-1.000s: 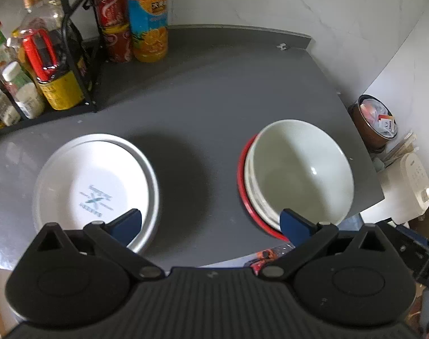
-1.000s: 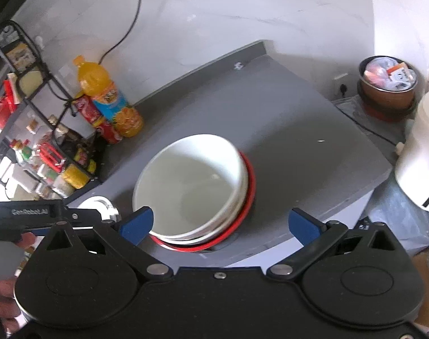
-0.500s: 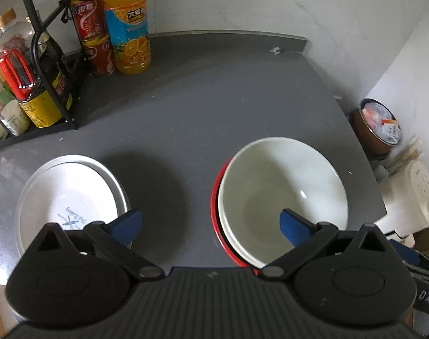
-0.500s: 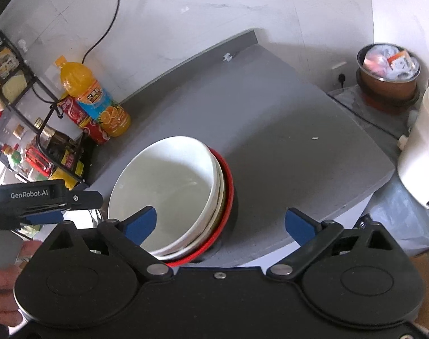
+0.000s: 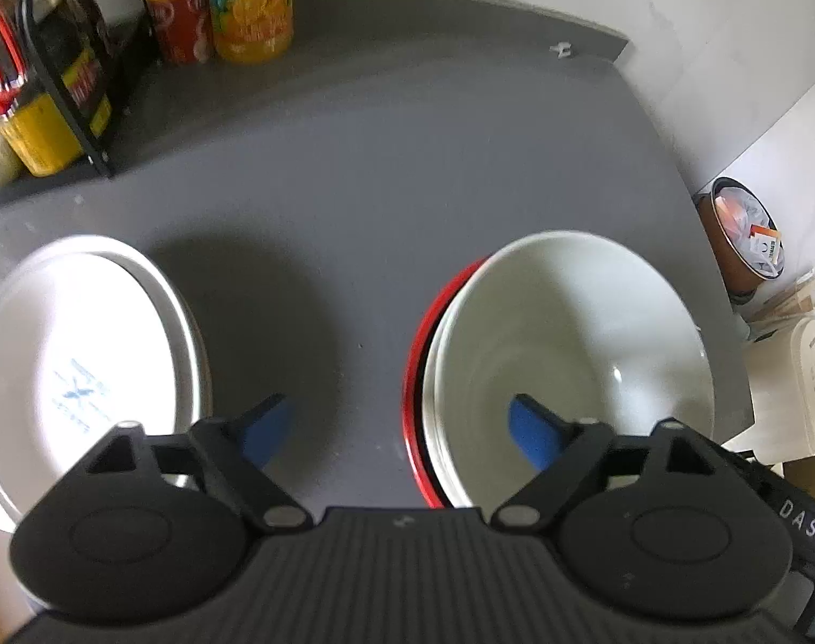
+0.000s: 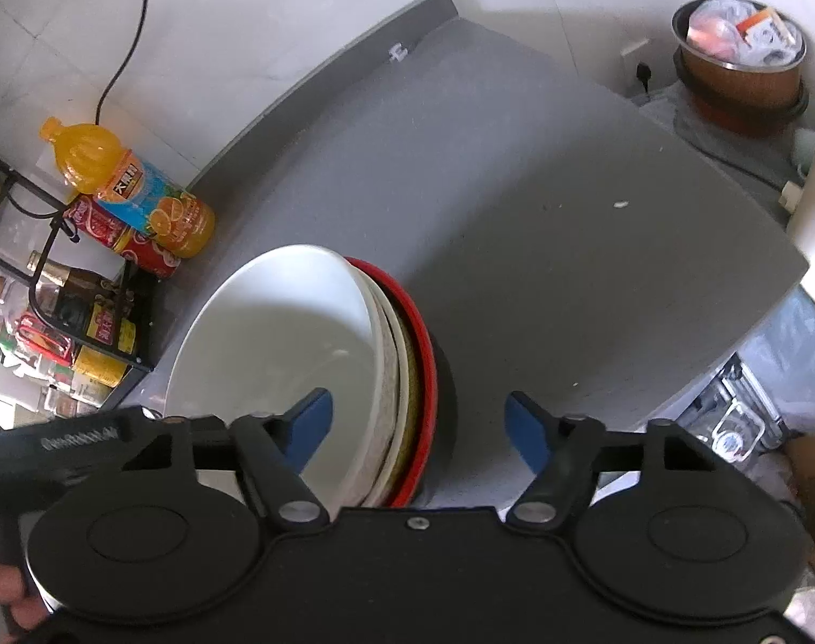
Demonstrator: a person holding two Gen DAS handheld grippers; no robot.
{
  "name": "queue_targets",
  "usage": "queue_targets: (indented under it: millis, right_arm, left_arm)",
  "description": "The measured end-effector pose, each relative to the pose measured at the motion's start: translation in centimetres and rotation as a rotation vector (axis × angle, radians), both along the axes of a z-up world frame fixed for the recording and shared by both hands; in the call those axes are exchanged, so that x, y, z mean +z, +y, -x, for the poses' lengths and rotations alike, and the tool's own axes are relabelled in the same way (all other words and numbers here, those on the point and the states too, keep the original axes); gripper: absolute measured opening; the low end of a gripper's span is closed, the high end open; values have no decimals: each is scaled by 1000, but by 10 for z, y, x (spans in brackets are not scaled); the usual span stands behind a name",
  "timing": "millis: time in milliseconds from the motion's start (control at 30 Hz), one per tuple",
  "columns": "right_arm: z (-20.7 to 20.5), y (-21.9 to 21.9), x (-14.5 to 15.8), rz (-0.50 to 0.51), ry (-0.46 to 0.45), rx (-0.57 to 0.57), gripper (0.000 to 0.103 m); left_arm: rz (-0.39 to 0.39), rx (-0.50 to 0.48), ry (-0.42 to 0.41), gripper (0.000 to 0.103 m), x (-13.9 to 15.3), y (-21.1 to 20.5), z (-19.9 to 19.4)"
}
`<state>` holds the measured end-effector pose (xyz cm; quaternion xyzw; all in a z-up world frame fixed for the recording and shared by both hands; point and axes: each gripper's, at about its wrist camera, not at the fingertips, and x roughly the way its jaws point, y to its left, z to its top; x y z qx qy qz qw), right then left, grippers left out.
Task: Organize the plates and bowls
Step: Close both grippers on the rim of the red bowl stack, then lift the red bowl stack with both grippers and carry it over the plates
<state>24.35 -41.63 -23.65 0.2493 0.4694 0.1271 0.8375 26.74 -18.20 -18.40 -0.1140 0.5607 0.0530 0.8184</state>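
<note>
A stack of bowls sits on the grey counter: a white bowl on top, a red bowl at the bottom. It also shows in the right wrist view, red rim. White plates lie stacked at the left. My left gripper is open, straddling the stack's left rim. My right gripper is open, straddling the stack's right rim.
An orange juice bottle, red cans and a black wire rack with bottles stand at the back left. A copper bin and a white appliance stand off the counter's right edge.
Both grippers have moved in closer to the bowl stack, which now looks larger in both views. The left gripper has shifted right, away from the plates. Both jaws stay open.
</note>
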Motion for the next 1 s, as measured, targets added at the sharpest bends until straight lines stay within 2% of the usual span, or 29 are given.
queue_targets:
  millis: [233, 300, 400, 433, 500, 733, 1000]
  right_arm:
    - [-9, 7, -13, 13, 58, -13, 52]
    - [-10, 10, -15, 19, 59, -7, 51]
    - [-12, 11, -20, 9, 71, -7, 40]
    - [-13, 12, -21, -9, 69, -1, 36]
    - [-12, 17, -18, 29, 57, 8, 34]
    - [-6, 17, -13, 25, 43, 3, 34]
    - [0, 26, 2, 23, 14, 18, 34]
  left_arm:
    - [61, 4, 44, 48, -22, 0, -8]
    - [70, 18, 55, 33, -28, 2, -10]
    - [114, 23, 63, 23, -31, 3, -13]
    - [111, 19, 64, 23, -31, 2, -14]
    - [104, 20, 68, 22, -30, 0, -14]
    - [115, 11, 71, 21, -27, 5, -13]
    - [126, 10, 38, 21, -14, 15, -8]
